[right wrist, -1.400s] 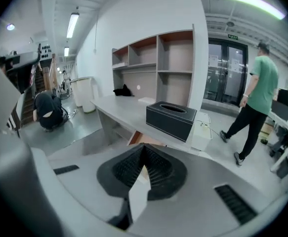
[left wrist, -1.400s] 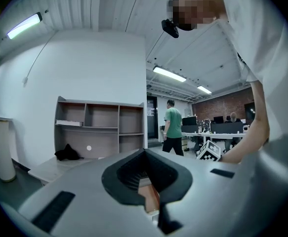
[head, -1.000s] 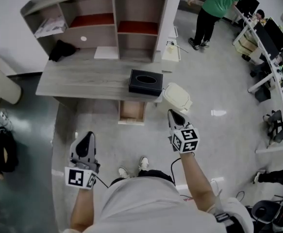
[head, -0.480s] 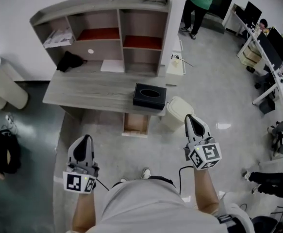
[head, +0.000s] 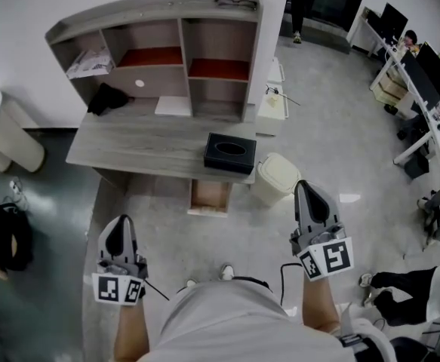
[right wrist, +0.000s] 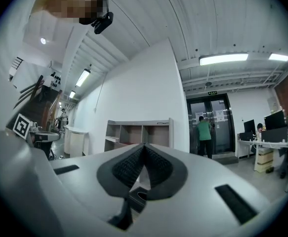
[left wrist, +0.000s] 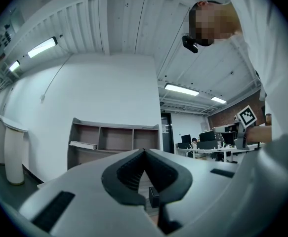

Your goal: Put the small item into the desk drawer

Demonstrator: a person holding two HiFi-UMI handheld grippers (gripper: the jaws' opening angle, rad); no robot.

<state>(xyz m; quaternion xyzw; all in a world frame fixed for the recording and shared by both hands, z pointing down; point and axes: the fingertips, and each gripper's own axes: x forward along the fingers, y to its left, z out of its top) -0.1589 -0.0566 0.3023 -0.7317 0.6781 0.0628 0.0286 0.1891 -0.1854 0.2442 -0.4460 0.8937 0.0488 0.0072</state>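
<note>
The left tongs [head: 119, 223] are held low at the left of the head view, above the floor and well apart from the desk [head: 144, 138]. In the left gripper view their ribbed pads are seen pressed together at the tips, clenched, with nothing caught between them. The right tongs [head: 309, 188] are held at the right of the head view, near a cream bin [head: 274, 178] that stands on the floor just beside the desk's right end. Their pads are likewise seen clenched together on nothing in the right gripper view.

The drawer [head: 208, 194] is seen pulled open under the front edge of the desk, below a black box [head: 229, 153] that rests on the desk top. A shelf unit [head: 182, 51] is set along the back of the desk, and a dark cloth [head: 104, 97] lies at its left foot. The small item cannot be made out in any view; the inside of the drawer is too small to be read.
</note>
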